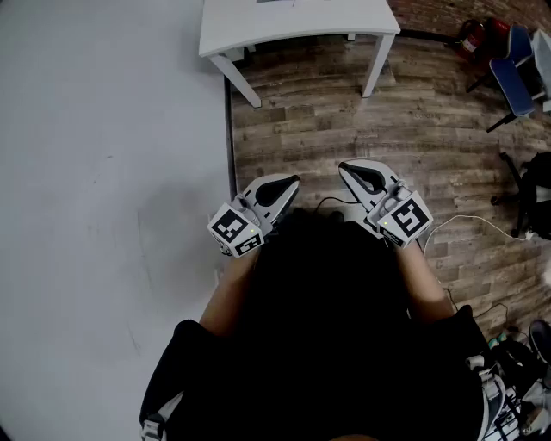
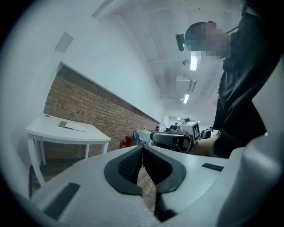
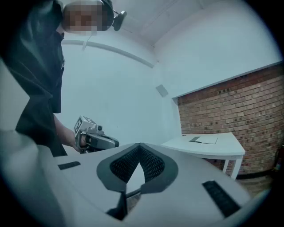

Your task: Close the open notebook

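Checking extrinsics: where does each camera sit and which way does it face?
Head view: on the person's head, facing steeply down at the wood floor; shows the torso, left gripper and right gripper.
Left gripper view: on the left gripper, looking along its shut jaws toward the right gripper and brick wall; torso at right.
Right gripper view: on the right gripper, looking along its shut jaws toward the left gripper; torso at left.
Shared: all three show the white table.
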Tool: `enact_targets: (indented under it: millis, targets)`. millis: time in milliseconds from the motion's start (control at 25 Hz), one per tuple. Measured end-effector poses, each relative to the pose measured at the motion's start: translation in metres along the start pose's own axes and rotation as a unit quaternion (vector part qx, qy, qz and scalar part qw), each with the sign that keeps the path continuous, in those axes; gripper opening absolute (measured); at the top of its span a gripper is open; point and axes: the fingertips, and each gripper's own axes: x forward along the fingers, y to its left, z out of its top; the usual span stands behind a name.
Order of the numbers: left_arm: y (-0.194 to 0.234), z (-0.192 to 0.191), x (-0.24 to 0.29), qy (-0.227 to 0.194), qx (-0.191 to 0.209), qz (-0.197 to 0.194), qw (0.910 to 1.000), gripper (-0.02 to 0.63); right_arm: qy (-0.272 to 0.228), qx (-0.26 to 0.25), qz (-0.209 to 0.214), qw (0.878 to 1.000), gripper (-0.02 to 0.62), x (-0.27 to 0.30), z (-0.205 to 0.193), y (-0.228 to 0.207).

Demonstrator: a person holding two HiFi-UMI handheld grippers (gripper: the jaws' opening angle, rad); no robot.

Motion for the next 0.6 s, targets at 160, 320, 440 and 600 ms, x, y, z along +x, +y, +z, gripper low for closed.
enact_targets:
  millis: [160, 320, 440, 600]
  targets:
    - [-0.004, -0.006, 0.004, 0.004, -0.001, -0.007, 1.0000, 0.017, 0.008, -0.006, -0.001, 1.000, 0.005, -0.002, -0.004, -0.003]
    - [-0.005, -0.005, 0.013, 0.006, 0.003, -0.002, 1.0000, 0.017, 0.004, 0.003, -0.005, 1.000, 0.005, -0.012, -0.007, -0.015]
    - [-0.008, -0.005, 0.021, 0.011, 0.004, -0.001, 0.9999, 0.017, 0.005, 0.011, -0.006, 1.000, 0.005, -0.026, -0.012, -0.023]
    - [-0.006, -0.007, 0.027, 0.013, -0.006, 0.000, 0.9999, 0.016, -0.007, 0.013, 0.002, 1.000, 0.006, -0.038, -0.012, -0.030]
